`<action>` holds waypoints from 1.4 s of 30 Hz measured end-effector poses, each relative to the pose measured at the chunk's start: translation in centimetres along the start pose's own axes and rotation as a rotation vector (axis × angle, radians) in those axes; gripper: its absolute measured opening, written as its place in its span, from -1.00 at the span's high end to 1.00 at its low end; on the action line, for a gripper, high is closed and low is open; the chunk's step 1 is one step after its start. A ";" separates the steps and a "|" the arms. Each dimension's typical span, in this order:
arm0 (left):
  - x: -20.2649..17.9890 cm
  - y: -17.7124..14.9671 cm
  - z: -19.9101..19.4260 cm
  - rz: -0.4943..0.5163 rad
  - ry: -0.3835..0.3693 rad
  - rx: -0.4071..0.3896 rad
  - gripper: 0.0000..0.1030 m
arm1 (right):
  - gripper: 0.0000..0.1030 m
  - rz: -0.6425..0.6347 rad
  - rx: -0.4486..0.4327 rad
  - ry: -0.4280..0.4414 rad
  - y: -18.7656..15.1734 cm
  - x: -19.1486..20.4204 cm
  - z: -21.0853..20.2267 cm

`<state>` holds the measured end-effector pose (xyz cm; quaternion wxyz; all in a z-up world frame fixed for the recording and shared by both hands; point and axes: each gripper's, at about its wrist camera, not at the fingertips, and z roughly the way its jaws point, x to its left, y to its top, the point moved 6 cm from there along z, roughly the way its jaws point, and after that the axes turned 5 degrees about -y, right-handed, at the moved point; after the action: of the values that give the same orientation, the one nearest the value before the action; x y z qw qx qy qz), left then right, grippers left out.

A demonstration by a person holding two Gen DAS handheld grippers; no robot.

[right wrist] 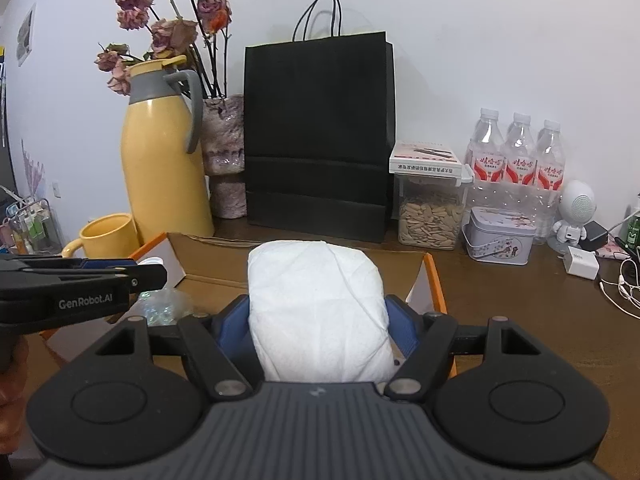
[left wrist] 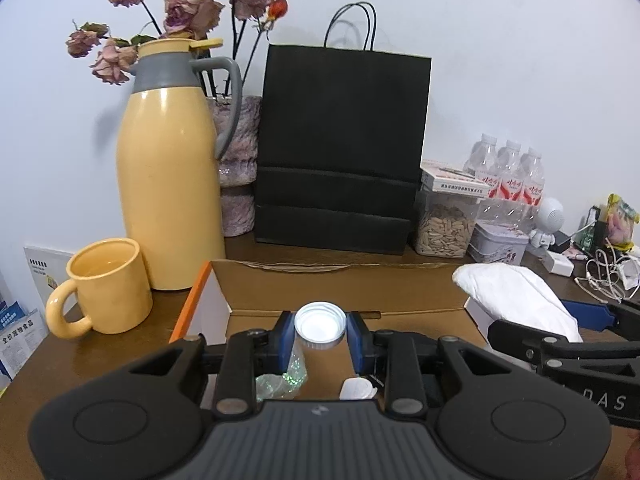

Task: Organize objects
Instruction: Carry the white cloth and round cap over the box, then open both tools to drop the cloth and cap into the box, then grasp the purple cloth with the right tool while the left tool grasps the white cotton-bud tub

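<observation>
The left tool (left wrist: 320, 334) is nearly closed, its blue pads clamped on a small clear bottle with a white cap (left wrist: 320, 326), which hangs between them over the open cardboard box (left wrist: 344, 280). The right tool (right wrist: 320, 316) stands much wider, its pads pressed against the sides of a soft white packet (right wrist: 316, 304) (it looks like a folded pack of tissue), held above the same box (right wrist: 208, 256). Inside the box, under the left tool, lie a crinkled clear wrapper (left wrist: 280, 380) and a small white scrap (left wrist: 357, 389). The box sits on the brown counter (left wrist: 100, 356). Just left of it stands a yellow mug (left wrist: 106, 286), with a tall yellow thermos jug (left wrist: 168, 184) behind it. A black paper bag (left wrist: 340, 152) stands upright against the wall behind the box. To its right are a clear jar of seeds (right wrist: 430, 216), a small tin (right wrist: 498, 236) and three water bottles (right wrist: 518, 156).
</observation>
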<state>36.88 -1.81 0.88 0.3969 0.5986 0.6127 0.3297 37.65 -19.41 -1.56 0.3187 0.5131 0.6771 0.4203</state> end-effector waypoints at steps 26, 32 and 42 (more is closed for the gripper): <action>1.2 0.3 2.6 -0.032 0.059 0.063 -1.00 | -1.00 0.014 0.070 -0.028 -0.9 -0.9 3.1; 1.0 0.3 2.7 -0.024 0.063 0.069 -1.00 | -1.00 0.008 0.063 -0.025 -0.9 -0.7 2.9; 0.8 0.6 1.5 -0.018 0.051 0.030 -1.00 | -1.00 0.010 0.048 -0.015 -0.8 -0.6 2.0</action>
<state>38.54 -1.09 0.63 0.3751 0.5901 0.6330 0.3321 39.16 -19.65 -3.16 0.3092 0.5270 0.6822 0.4015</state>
